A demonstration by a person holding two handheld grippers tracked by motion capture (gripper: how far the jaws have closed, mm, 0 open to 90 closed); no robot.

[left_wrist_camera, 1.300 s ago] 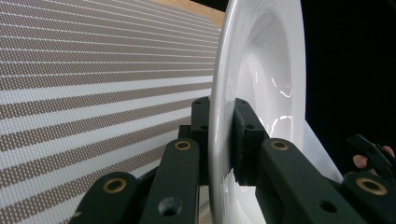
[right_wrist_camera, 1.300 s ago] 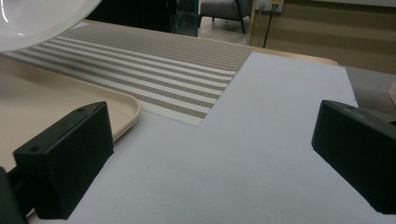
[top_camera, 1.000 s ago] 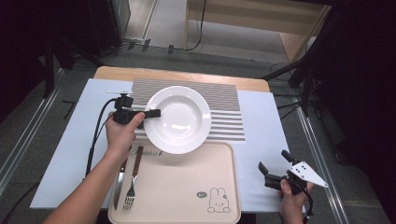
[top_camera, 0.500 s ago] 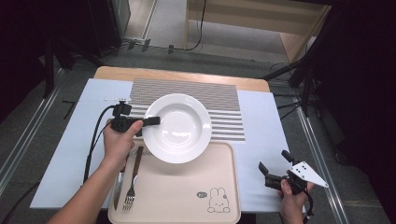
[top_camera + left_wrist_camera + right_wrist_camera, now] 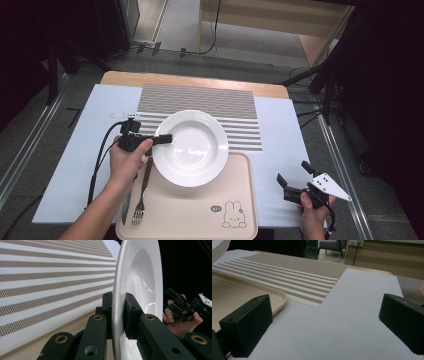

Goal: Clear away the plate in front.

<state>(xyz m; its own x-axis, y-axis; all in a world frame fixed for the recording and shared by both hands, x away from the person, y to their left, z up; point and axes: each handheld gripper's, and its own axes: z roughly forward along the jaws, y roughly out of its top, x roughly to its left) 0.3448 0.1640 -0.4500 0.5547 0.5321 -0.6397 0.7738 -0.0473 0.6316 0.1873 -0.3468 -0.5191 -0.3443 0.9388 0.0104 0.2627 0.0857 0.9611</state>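
Observation:
A white deep plate (image 5: 192, 150) lies partly over the striped placemat (image 5: 200, 102) and partly over the far edge of the beige tray (image 5: 200, 212). My left gripper (image 5: 164, 138) is shut on the plate's left rim. In the left gripper view the two black jaws pinch the rim of the plate (image 5: 141, 277) from both sides. Whether the plate rests on the tray or hangs just above it I cannot tell. My right gripper (image 5: 292, 173) stands open at the near right over the pale blue mat, with nothing between its wide-apart jaws (image 5: 324, 322).
A fork (image 5: 140, 200) and a knife (image 5: 125, 207) lie on the tray's left side, under my left forearm. A rabbit drawing (image 5: 232, 216) marks the tray's near right corner. The tray's corner (image 5: 249, 293) and the placemat (image 5: 287, 270) lie ahead-left of the right gripper.
The left gripper has drawn the plate toward the near side, off the middle of the placemat and over the tray's far edge. The right gripper has stayed where it was.

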